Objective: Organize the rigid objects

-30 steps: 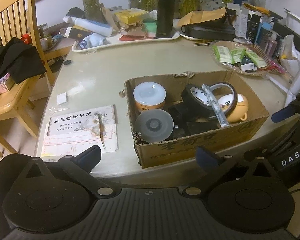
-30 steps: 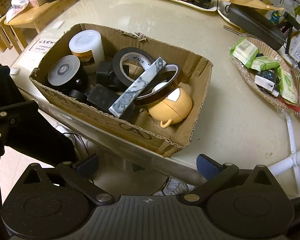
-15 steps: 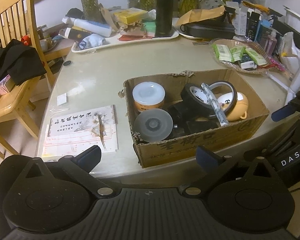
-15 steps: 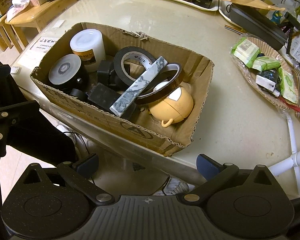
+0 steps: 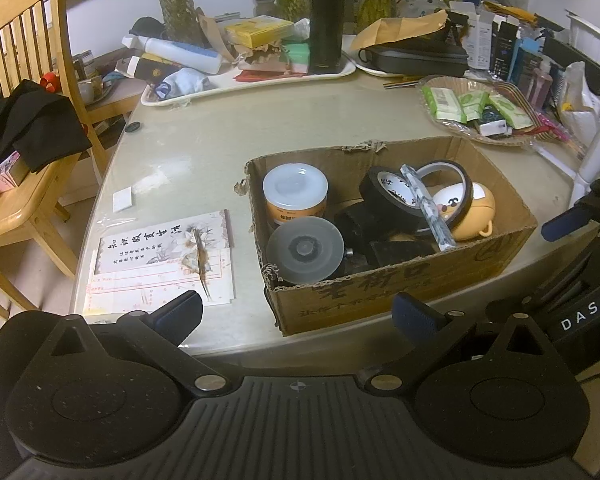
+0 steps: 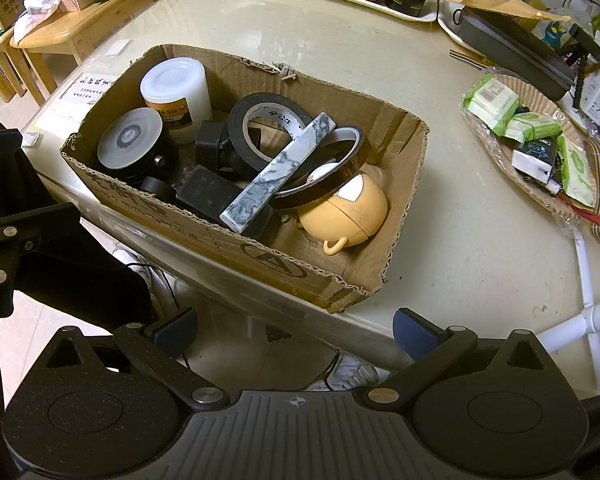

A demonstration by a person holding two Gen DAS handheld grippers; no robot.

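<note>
several rigid objects lie together inside the cardboard box [image 6: 364, 256] at the near edge of the table [image 5: 300, 120]: a white jar [image 6: 176, 88], a disc-topped black container [image 6: 130, 136], a black tape roll [image 6: 268, 120], a marbled bar [image 6: 278, 172] leaning across a thin brown tape ring [image 6: 340, 176], and a yellow round case [image 6: 348, 212]. both tongs are spread apart and hold nothing; the left gripper [image 5: 296, 312] and the right gripper [image 6: 294, 330] hover before the table edge. the box is full, so this fits either a finished gathering or a box waiting to be unpacked.
</note>
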